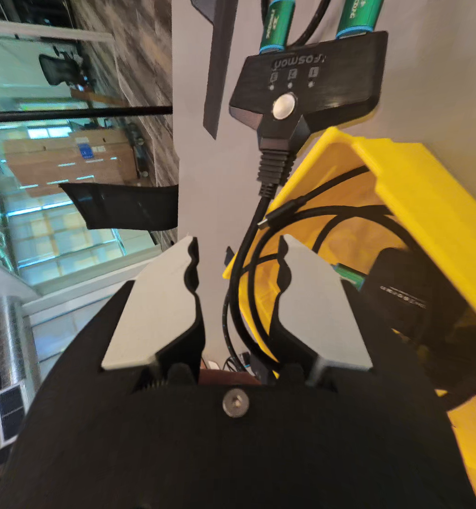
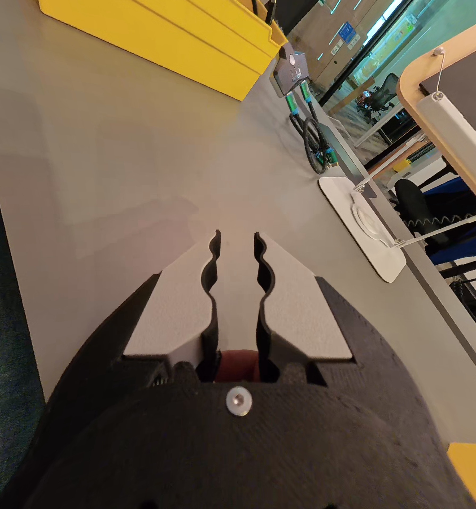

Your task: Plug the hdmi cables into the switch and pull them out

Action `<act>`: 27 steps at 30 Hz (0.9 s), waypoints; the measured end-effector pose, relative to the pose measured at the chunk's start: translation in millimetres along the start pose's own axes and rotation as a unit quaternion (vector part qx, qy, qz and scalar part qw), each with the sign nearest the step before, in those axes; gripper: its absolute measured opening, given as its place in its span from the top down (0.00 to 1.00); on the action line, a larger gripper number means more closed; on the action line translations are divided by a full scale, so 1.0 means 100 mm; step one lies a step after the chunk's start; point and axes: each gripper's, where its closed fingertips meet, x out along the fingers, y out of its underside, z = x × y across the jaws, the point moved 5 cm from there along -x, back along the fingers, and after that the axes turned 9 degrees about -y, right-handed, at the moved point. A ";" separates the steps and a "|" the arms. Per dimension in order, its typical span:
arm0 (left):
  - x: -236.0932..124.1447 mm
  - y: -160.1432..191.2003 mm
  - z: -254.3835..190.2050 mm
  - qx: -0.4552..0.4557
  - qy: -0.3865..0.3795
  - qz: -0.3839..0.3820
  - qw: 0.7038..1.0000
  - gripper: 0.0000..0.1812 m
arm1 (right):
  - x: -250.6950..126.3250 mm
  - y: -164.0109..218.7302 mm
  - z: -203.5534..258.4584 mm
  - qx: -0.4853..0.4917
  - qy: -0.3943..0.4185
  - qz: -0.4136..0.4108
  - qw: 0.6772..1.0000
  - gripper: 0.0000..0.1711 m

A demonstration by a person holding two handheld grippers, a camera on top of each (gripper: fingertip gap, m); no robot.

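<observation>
The black HDMI switch (image 1: 308, 80) lies on the grey table ahead of my left gripper (image 1: 238, 239), which is open and empty, short of the switch's own black lead (image 1: 272, 170). Two green HDMI plugs (image 1: 275, 27) (image 1: 358, 16) sit in the switch's far side. In the right wrist view the switch (image 2: 290, 71) shows far off with both green plugs (image 2: 289, 103) in it and their braided cables coiled (image 2: 314, 143) on the table. My right gripper (image 2: 236, 234) is open and empty, low over bare table, far from the switch.
A yellow bin (image 1: 413, 192) beside the switch holds black cables and a black adapter; it shows in the right wrist view (image 2: 176, 41) too. A white monitor-stand base (image 2: 363, 225) sits by the table's far edge. Office chairs stand beyond. Across from one pair of fingers to the other is roughly 40 centimeters.
</observation>
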 end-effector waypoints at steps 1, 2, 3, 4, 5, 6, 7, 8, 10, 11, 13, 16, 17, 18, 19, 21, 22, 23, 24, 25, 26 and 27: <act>0.02 0.01 0.01 -0.003 0.007 -0.009 1.000 0.69 | 0.00 0.01 0.00 0.000 0.000 0.001 1.000 0.87; 0.03 0.02 0.03 -0.015 0.025 -0.020 0.999 0.69 | 0.00 0.03 0.00 0.001 -0.001 0.002 1.000 0.87; 0.04 0.03 0.06 -0.027 0.042 -0.028 0.998 0.69 | 0.00 0.04 0.00 0.002 -0.001 0.003 1.000 0.87; 0.05 0.04 0.06 -0.031 0.080 -0.031 0.996 0.69 | 0.00 0.06 0.00 0.004 -0.002 0.005 1.000 0.87; 0.10 0.10 0.04 -0.034 0.122 -0.013 0.992 0.68 | 0.01 0.07 0.01 0.006 -0.003 0.006 1.000 0.87; 0.18 0.18 0.04 -0.024 0.137 0.020 0.990 0.62 | 0.01 0.08 0.00 0.006 -0.004 0.007 1.000 0.87; 0.26 0.27 0.04 -0.002 0.145 0.049 0.988 0.61 | 0.02 0.08 0.00 0.006 -0.003 0.008 1.000 0.87; 0.31 0.35 0.00 0.012 0.174 0.077 0.982 0.61 | 0.02 0.08 0.00 0.006 -0.003 0.008 1.000 0.87; 0.38 0.45 -0.05 0.007 0.205 0.108 0.973 0.71 | 0.03 0.07 0.00 0.007 -0.003 0.008 1.000 0.87; 0.41 0.51 -0.07 0.012 0.215 0.126 0.968 0.78 | 0.04 0.07 0.00 0.006 -0.001 0.009 1.000 0.87; 0.44 0.54 -0.07 0.013 0.204 0.123 0.971 0.96 | 0.05 0.07 0.00 0.004 0.001 0.010 1.000 0.87; 0.38 0.53 0.01 -0.009 0.187 0.102 0.977 0.97 | 0.05 0.08 -0.02 0.003 0.001 0.009 1.000 0.87; 0.34 0.52 0.07 -0.018 0.175 0.092 0.980 0.97 | 0.05 0.08 -0.03 0.004 0.001 0.008 1.000 0.87; 0.30 0.51 0.14 -0.032 0.161 0.081 0.983 0.97 | 0.04 0.09 -0.03 0.004 0.001 0.008 1.000 0.87; 0.26 0.50 0.24 -0.052 0.146 0.071 0.985 0.97 | 0.04 0.09 -0.04 0.004 0.002 0.008 1.000 0.87; 0.14 0.49 0.45 -0.078 0.118 0.045 0.989 0.98 | 0.04 0.10 -0.05 0.005 0.004 0.009 1.000 0.87; 0.08 0.50 0.57 -0.085 0.096 0.035 0.991 0.97 | 0.04 0.10 -0.06 0.006 0.004 0.008 1.000 0.87; 0.00 0.49 0.69 -0.089 0.076 0.025 0.993 0.98 | 0.04 0.10 -0.06 0.006 0.005 0.009 1.000 0.87; -0.09 0.48 0.80 -0.095 0.061 0.013 0.993 0.98 | 0.04 0.10 -0.06 0.005 0.006 0.009 1.000 0.87; -0.19 0.45 0.94 -0.104 0.039 -0.003 0.994 0.98 | 0.04 0.10 -0.06 0.004 0.007 0.010 1.000 0.88; -0.30 0.42 1.08 -0.111 0.014 -0.018 0.993 0.98 | 0.04 0.10 -0.06 0.002 0.008 0.011 1.000 0.88; -0.41 0.38 1.21 -0.120 -0.004 -0.033 0.992 0.97 | 0.04 0.10 -0.05 0.002 0.008 0.011 1.000 0.88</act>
